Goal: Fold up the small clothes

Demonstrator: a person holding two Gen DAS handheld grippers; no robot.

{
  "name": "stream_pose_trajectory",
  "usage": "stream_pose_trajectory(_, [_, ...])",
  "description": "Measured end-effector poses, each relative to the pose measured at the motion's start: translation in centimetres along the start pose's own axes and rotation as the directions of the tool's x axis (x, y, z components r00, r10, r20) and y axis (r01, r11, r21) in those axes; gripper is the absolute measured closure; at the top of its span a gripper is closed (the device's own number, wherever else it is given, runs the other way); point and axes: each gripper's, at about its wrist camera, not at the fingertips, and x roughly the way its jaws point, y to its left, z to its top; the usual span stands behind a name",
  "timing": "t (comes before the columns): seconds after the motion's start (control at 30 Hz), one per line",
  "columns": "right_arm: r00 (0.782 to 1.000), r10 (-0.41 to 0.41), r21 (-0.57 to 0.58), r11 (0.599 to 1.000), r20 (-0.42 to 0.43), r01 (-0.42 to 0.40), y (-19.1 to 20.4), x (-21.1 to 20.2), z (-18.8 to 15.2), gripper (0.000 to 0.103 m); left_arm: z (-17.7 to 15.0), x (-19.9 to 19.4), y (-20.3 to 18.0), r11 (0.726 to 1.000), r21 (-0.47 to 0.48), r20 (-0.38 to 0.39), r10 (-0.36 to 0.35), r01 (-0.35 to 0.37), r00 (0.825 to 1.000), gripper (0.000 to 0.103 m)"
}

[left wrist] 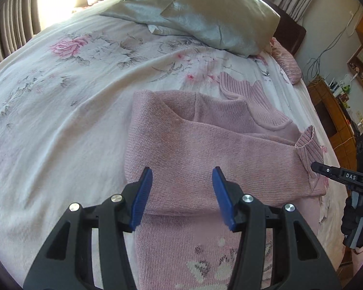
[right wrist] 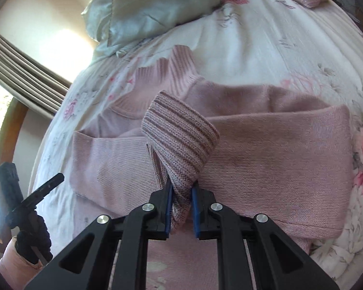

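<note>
A pale pink knitted sweater (left wrist: 205, 149) with a ribbed high collar lies flat on a white bedspread printed with pink roses and grey leaves (left wrist: 60, 111), roughly in the middle of the bed and below two shiny silver-grey satin pillows (left wrist: 205, 17) at the head end. One long sleeve is laid straight across the chest of the sweater, so the garment already looks partly folded. The left gripper (left wrist: 182, 193), black with blue pads, hangs just above the sweater's body with its jaws spread wide and nothing between them. The right gripper (right wrist: 182, 200) is clenched on the ribbed pink cuff (right wrist: 179, 137) of that sleeve, lifting the cuff off the fabric so that it stands up in a loose loop in front of the lens (the knit bunches into a narrow pinch right between the blue pads). In the left wrist view the right gripper's black finger reaches the cuff at the sweater's edge, held by a hand in a dark glove (left wrist: 355, 220). A second ribbed pink knit piece (left wrist: 288, 65) lies apart near the pillows. Beige curtains (right wrist: 24, 55) hang beside a bright window.
</note>
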Motion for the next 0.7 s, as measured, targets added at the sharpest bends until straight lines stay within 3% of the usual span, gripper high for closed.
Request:
stream_pose_trajectory(0.07, [0.998,-0.048,0.001,0.999,-0.039,0.048,-0.7,0.9,-0.4,0.073,-0.2,1.2,-0.3,0.999,0.021,-0.04,0.03,-0.029,0.999,0.052])
stream_pose_trajectory(0.13, [0.997,-0.07,0.003,0.998,-0.01,0.07,-0.9,0.0,-0.8,0.071,-0.3,1.5,-0.4,0.998,0.038,-0.056,0.045,-0.043,0.997,0.052])
stream_pose_trajectory(0.2, [0.997,-0.071,0.019,0.997,0.037,0.071,-0.6,-1.9,-1.1,0.057,0.0,0.8,-0.6,0.999,0.043,-0.035,0.034,-0.032,0.999,0.052])
stream_pose_trajectory(0.3, [0.991,-0.113,-0.063,0.991,0.074,0.118,2.1,-3.0,-0.5,0.045,0.6,0.5,-1.6,0.998,0.054,-0.008,0.021,-0.021,1.0,0.047])
stream_pose_trajectory(0.37, [0.989,-0.141,-0.138,0.979,0.053,0.147,4.4,-1.8,0.2,0.035,0.8,1.4,-2.6,0.998,0.067,-0.025,0.022,-0.02,0.999,0.047])
stream_pose_trajectory(0.5, [0.965,-0.263,-0.247,0.935,-0.002,0.254,7.3,2.6,0.8,0.032,0.5,3.7,-3.8,0.996,0.079,-0.064,0.034,-0.029,0.997,0.047])
stream_pose_trajectory(0.53, [0.953,-0.301,-0.258,0.922,-0.013,0.288,7.5,3.7,0.7,0.035,0.4,4.2,-3.9,0.997,0.071,-0.078,0.036,-0.03,0.996,0.047])
stream_pose_trajectory(0.6, [0.934,-0.357,-0.269,0.903,-0.038,0.334,7.0,5.4,0.7,0.055,0.2,5.3,-3.8,0.997,0.064,-0.11,0.058,-0.052,0.992,0.047])
stream_pose_trajectory(0.67, [0.934,-0.355,-0.235,0.912,-0.041,0.336,5.8,5.3,0.7,0.083,-0.1,6.1,-3.6,0.996,0.068,-0.128,0.068,-0.06,0.989,0.047])
stream_pose_trajectory(0.7, [0.942,-0.334,-0.205,0.925,-0.037,0.32,5.0,4.5,0.8,0.089,-0.1,6.3,-3.5,0.996,0.073,-0.132,0.069,-0.06,0.989,0.047])
